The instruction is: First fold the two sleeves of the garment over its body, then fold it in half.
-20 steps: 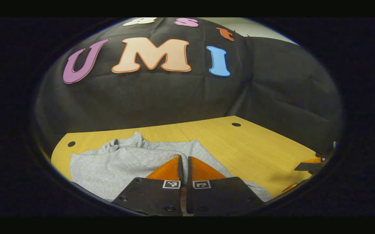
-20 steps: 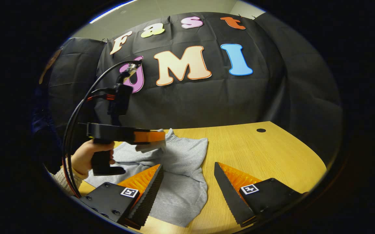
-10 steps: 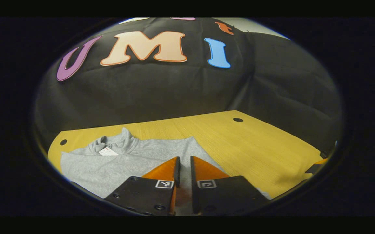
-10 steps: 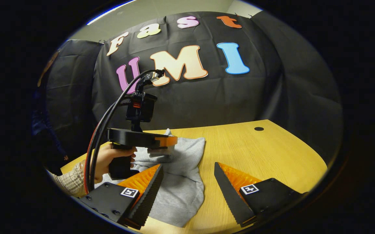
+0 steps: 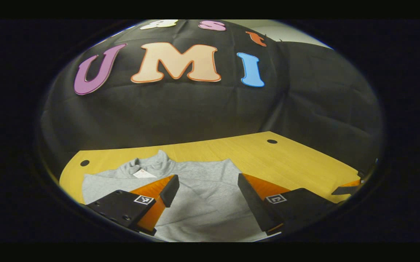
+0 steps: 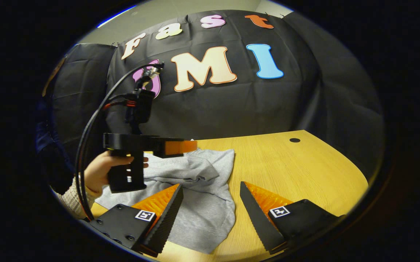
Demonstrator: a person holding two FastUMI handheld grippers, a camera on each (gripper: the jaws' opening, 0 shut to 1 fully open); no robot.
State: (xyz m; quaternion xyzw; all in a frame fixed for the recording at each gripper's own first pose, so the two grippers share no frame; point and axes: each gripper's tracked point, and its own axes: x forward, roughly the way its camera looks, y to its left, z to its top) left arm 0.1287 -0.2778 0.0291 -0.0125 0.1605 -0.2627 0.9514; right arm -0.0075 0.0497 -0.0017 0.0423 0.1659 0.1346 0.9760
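Currently the grey garment (image 5: 195, 189) lies flat on the wooden table (image 5: 297, 163), collar (image 5: 151, 165) toward the booth wall, a white tag (image 5: 144, 174) showing at the neck. Left hand-held gripper (image 5: 206, 189): fingers spread wide, nothing between them, hovering just above the cloth. Right hand-held gripper (image 6: 210, 203): also spread and empty, poised over the garment's near edge and the bare table beside it. In the right gripper view, a hand (image 6: 98, 174) holds the left hand-held gripper's handle, and a fold of fabric (image 6: 191, 169) lies doubled over the body beneath it.

Progress, as judged: one sleeve looks folded onto the body; I cannot tell about the other sleeve. The half-fold is not yet done, since the body lies at full length.
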